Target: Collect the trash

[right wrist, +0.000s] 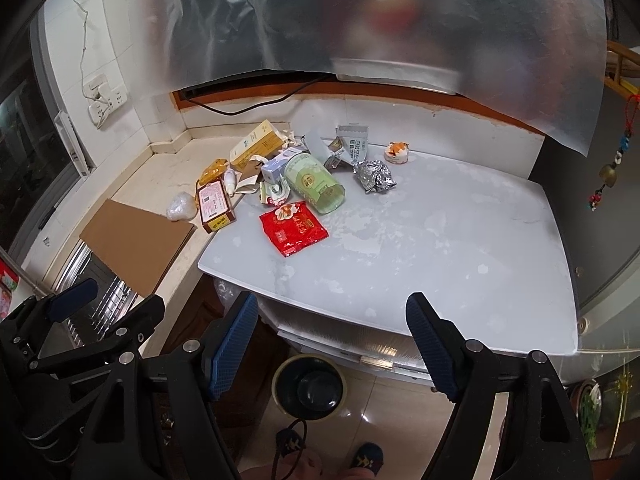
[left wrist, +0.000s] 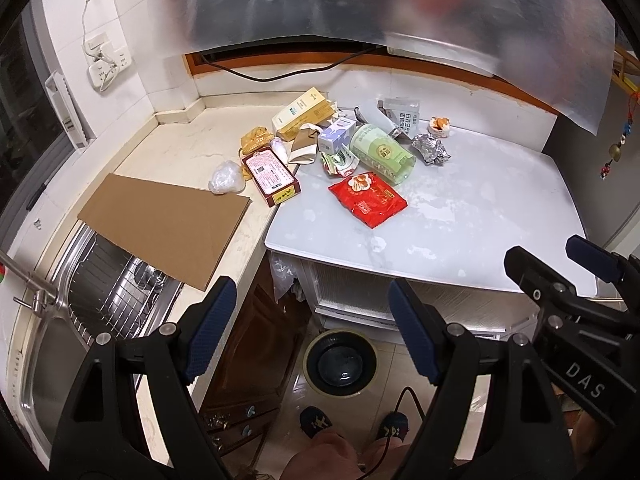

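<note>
Honestly, not much started yet. Left gripper (left wrist: pixel 312 332) and right gripper (right wrist: pixel 332 348) both hanging back off the near edge of the white table (left wrist: pixel 480 240), jaws wide apart, nothing held. Also a dark round bin (left wrist: pixel 340 362) on the floor right below, just under the table's near edge, probably where it all goes.

Trash all bunched at the far left of the table and spilling onto the beige counter (left wrist: pixel 172 148):

- Red snack packet (left wrist: pixel 367 199), lying flat, nearest item. Looks light, floppy and a bit slick, so better pinched at a crimped edge or corner than squeezed mid-panel.
- Green tube-shaped container (left wrist: pixel 382 152) on its side, just behind the packet. Seems stiff-ish but likely to roll; best grabbed across the body near the open end.
- Crumpled foil wad (left wrist: pixel 431 149), off to the right, apart from the pile. Weighs nothing by the look of it, crushes easily, any grip fine.
- Red flat box (left wrist: pixel 271 178) straddling the table-counter seam, and a yellow carton (left wrist: pixel 305 114) further back. Rigid card, easiest taken across the narrow sides.
- Small crinkled plastic bag (left wrist: pixel 226 178) on the counter, beside the cardboard sheet (left wrist: pixel 164 224). Soft, slippery, needs a deep pinch.

Would start with the red packet, closest and unobstructed.
</note>
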Tool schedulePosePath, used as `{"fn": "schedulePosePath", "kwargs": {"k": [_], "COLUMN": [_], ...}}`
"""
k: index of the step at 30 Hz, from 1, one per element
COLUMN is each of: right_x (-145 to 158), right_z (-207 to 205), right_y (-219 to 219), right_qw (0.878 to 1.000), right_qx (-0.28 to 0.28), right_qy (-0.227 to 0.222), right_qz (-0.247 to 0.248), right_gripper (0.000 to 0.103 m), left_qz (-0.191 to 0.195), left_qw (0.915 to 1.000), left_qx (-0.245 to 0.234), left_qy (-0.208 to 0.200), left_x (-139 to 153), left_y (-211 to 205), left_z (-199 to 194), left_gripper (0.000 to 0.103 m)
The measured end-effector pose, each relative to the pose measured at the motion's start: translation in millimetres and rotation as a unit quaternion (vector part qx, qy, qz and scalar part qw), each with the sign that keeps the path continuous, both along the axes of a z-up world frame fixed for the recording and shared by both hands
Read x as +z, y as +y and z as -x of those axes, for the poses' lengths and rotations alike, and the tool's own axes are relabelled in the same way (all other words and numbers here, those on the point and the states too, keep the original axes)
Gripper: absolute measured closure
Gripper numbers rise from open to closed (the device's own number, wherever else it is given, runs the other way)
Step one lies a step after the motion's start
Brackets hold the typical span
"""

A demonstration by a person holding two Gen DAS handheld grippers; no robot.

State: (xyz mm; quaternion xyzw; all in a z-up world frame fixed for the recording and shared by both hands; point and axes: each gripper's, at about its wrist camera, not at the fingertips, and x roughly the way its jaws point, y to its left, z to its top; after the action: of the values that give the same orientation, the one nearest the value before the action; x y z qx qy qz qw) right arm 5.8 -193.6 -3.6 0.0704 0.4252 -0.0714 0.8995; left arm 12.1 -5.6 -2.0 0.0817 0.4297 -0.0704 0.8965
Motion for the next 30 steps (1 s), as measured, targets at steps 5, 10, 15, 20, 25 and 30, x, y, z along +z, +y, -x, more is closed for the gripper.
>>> {"fn": "schedulePosePath", "kwargs": {"k": [5, 10, 15, 20, 25, 30], "right_x": [-0.7, 0.6, 1.8, 2.9, 3.5, 3.9], "right_z": [-1.0, -0.8, -1.5, -1.5, -1.5, -1.9], "right_y": [0.3, 0.8, 0.2, 1.5, 2.6, 3.3], "right_qw": [1.0, 1.0, 1.0, 1.0, 1.0, 1.0], "right_qx": [-0.005, -0.006, -0.005, -0.003, -0.002, -0.001], "right_qy": [0.001, -0.001, 0.0, 0.0, 0.0, -0.001], "right_qz": [0.0, 0.004, 0.003, 0.002, 0.001, 0.001], "right_gripper": [0.026, 0.027, 0.027, 0.028, 0.028, 0.028], "left_qz": [0.001, 0.006, 0.005, 0.007, 0.007, 0.008], "left_qw": [1.0, 1.0, 1.0, 1.0, 1.0, 1.0], "left_qx": [-0.003, -0.004, -0.004, -0.003, -0.004, -0.003], "left_qy": [0.002, 0.001, 0.002, 0.003, 0.003, 0.003], "left_x": [-0.3, -0.4, -0.1, 0.3, 0.6, 0.8], "left_y": [0.2, -0.5, -0.4, 0.4, 1.8, 2.2], "left_z": [-3.1, -4.7, -5.4, -5.0, -5.1, -4.9], "left_gripper": [0.027, 0.027, 0.027, 0.027, 0.027, 0.027]}}
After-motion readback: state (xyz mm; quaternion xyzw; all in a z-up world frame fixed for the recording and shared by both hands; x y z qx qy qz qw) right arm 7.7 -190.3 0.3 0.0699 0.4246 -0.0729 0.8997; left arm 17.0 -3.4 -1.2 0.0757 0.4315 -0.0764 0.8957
